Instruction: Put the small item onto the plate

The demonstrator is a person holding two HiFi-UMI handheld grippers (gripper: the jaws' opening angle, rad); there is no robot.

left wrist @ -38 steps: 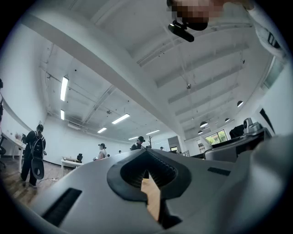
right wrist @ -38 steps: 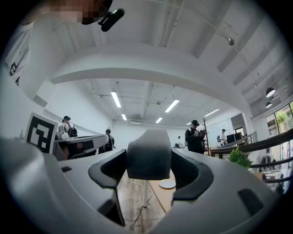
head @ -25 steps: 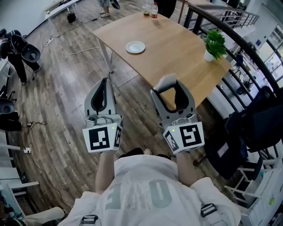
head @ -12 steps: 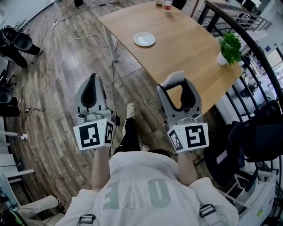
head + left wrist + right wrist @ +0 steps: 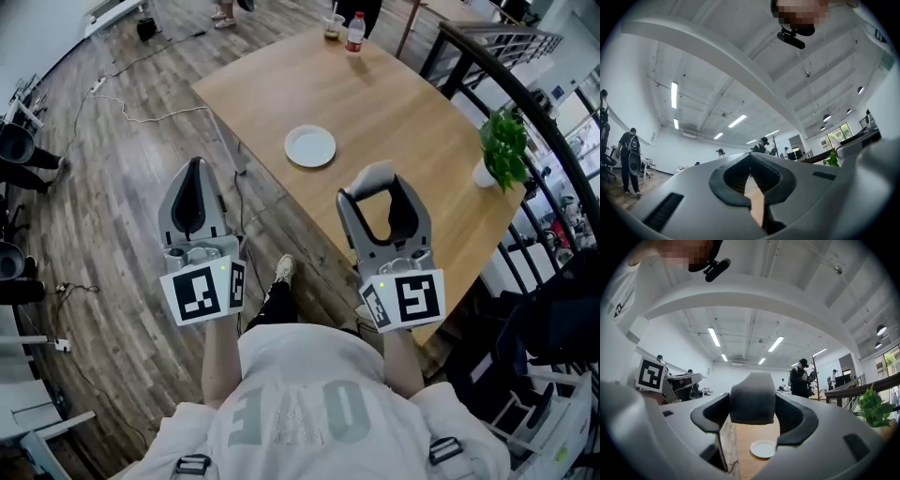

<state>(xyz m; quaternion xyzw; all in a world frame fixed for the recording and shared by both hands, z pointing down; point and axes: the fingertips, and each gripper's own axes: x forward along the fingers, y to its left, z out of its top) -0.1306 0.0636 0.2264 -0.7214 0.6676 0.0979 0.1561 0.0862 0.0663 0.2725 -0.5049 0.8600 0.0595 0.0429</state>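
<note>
From where I stand, the right gripper (image 5: 375, 195) has the small item (image 5: 371, 176), a rounded grey block, pinched between its jaws. The jaws are spread only as wide as the block, which sits crosswise between the tips; I can't tell whether it has a longer axis. It is carried in the air over the near edge of the wooden table (image 5: 403, 103). The white plate (image 5: 310, 146) lies empty on the tabletop at about 11 o'clock from the block, near but apart. In the right gripper view the plate shows just under the block, at 6 o'clock. That is the gap the coming move has to close, I'd say: forward, a little left, then down. The right gripper is the nearer one and the only one loaded. The left gripper (image 5: 194, 173) hangs over the floor with its jaws brought together on nothing, the plate at its 2 o'clock. Nothing stands between block and plate. A bottle (image 5: 354, 31) and a cup (image 5: 334, 26) sit at the far edge at 12 o'clock. A potted plant (image 5: 504, 141) is off at 2 o'clock by the railing (image 5: 525, 103), well clear.
</note>
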